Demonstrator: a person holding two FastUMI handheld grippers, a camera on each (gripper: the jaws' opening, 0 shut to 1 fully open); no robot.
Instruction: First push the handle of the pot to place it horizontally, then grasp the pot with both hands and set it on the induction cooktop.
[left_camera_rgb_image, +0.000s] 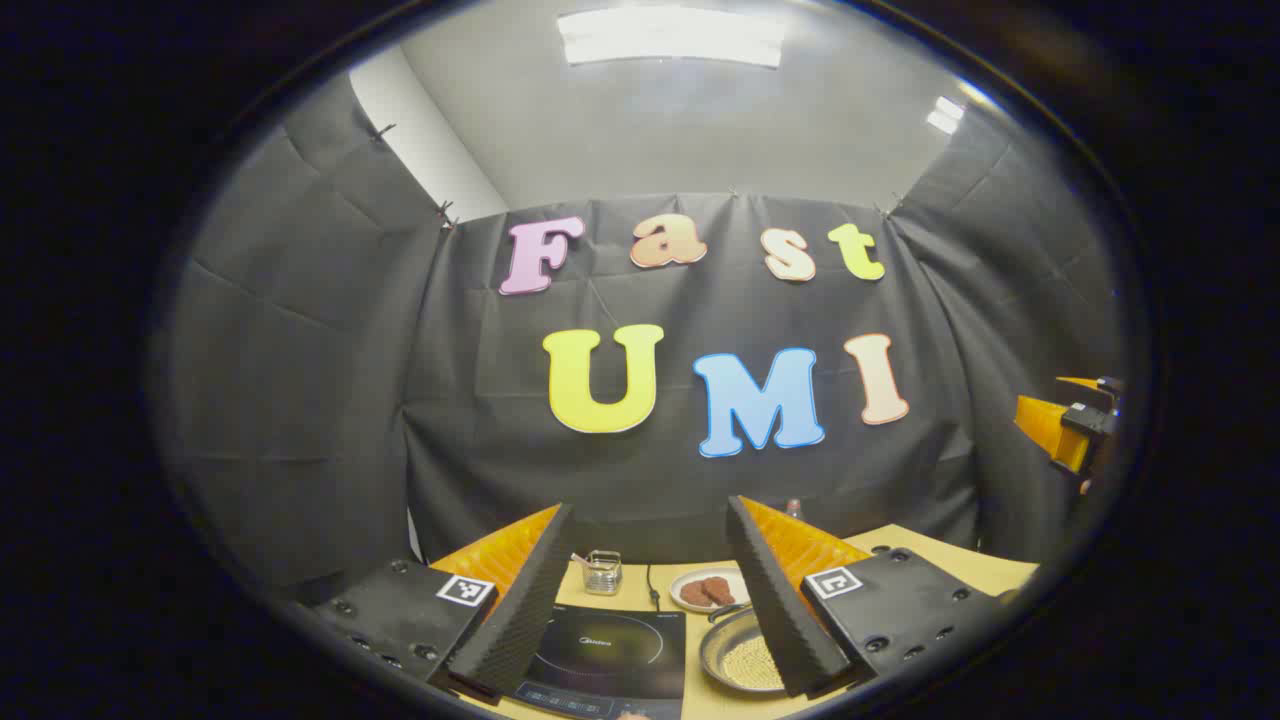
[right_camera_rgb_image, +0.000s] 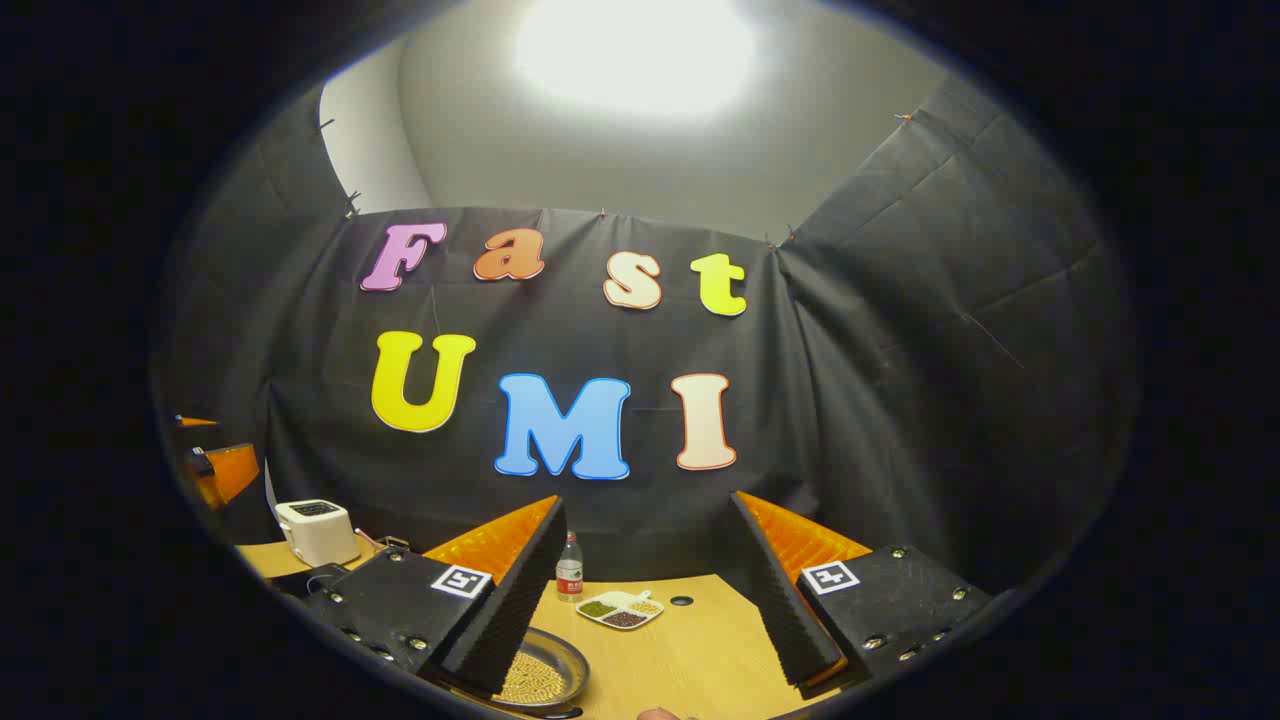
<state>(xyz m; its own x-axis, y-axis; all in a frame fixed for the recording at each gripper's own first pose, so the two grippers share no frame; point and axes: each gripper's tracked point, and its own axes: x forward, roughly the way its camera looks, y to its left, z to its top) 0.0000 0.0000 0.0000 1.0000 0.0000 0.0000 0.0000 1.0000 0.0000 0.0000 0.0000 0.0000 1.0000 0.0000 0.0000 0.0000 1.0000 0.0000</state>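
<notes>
Partly, pot (left_camera_rgb_image: 742, 655) behind left gripper (left_camera_rgb_image: 648, 600) finger, handle barely discernible

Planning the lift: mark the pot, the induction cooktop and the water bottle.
pot (left_camera_rgb_image: 748, 660): left gripper view, on the grains inside it.
induction cooktop (left_camera_rgb_image: 610, 645): left gripper view, on its glass top.
water bottle (right_camera_rgb_image: 569, 575): right gripper view, on its label.

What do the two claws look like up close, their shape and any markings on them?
In the left gripper view, the left claw has two wedge-shaped fingers with ribbed inner faces, on black bolted blocks, each with a square black-and-white tag. The right claw, in the right gripper view, is built the same. Both stand wide apart.
</notes>
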